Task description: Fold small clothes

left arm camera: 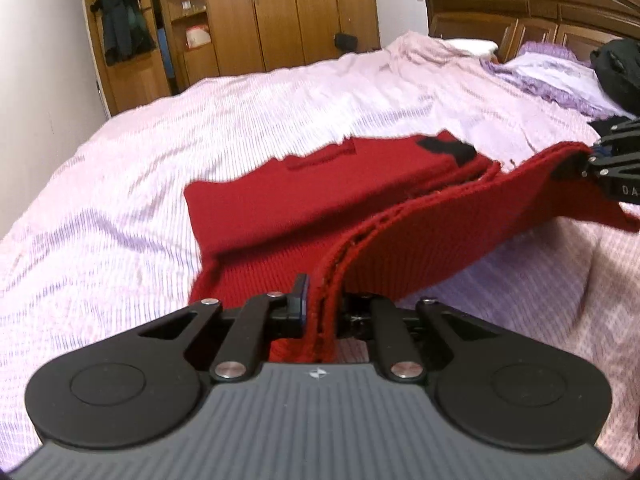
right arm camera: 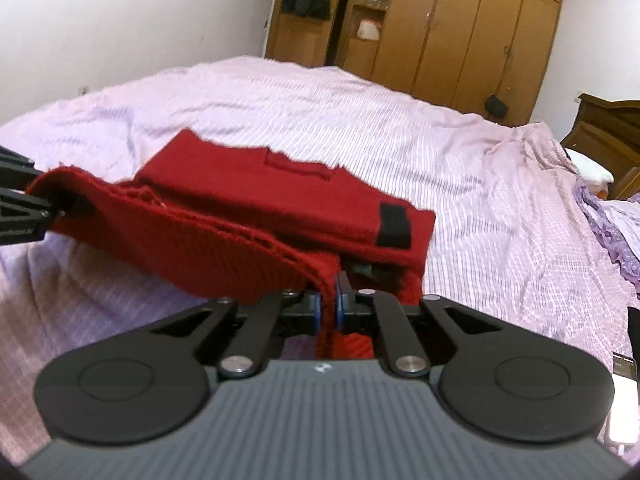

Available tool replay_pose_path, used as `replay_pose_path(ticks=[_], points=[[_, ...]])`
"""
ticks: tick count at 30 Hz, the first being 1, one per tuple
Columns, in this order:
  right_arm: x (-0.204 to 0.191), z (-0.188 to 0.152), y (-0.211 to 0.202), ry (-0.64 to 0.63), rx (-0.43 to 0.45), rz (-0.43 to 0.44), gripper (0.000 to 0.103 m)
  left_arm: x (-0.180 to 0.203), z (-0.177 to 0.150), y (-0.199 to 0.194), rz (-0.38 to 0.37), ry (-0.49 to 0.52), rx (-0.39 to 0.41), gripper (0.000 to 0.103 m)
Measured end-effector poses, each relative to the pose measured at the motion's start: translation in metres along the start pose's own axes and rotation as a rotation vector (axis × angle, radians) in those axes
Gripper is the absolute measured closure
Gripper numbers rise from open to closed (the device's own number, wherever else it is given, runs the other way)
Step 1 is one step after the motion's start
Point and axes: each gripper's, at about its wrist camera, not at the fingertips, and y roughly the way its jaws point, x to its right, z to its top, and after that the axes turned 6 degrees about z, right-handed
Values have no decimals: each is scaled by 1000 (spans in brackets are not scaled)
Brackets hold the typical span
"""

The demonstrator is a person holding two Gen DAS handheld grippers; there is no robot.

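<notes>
A small red knit sweater (left arm camera: 304, 196) lies partly folded on the pink bedspread (left arm camera: 200, 128), with a black patch (left arm camera: 446, 148) at its far corner. My left gripper (left arm camera: 322, 304) is shut on the sweater's near hem edge. My right gripper (right arm camera: 328, 300) is shut on the other end of the same hem. The hem (left arm camera: 460, 216) is lifted off the bed and stretched between both grippers. In the right wrist view the sweater (right arm camera: 280, 200) shows its black patch (right arm camera: 394, 226), and the left gripper (right arm camera: 52, 204) holds the hem at the far left. The right gripper (left arm camera: 580, 168) shows at the left wrist view's right edge.
A wooden wardrobe (left arm camera: 280, 12) stands beyond the bed, dark clothes (left arm camera: 124, 24) hanging on it. The wooden headboard (left arm camera: 540, 8), purple pillows (left arm camera: 560, 76) and a black bag (left arm camera: 620, 72) are at the right. A phone (right arm camera: 624, 400) lies near the bed's right edge.
</notes>
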Motion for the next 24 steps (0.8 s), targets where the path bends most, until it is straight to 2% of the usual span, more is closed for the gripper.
replay_pose_path(ticks=[14,24], points=[[14,43,26,37,173,-75,94,-13,74,33,64,22,108,93],[30,74,66,31,221,-138,94,-23,127,90,109,61,146,94]])
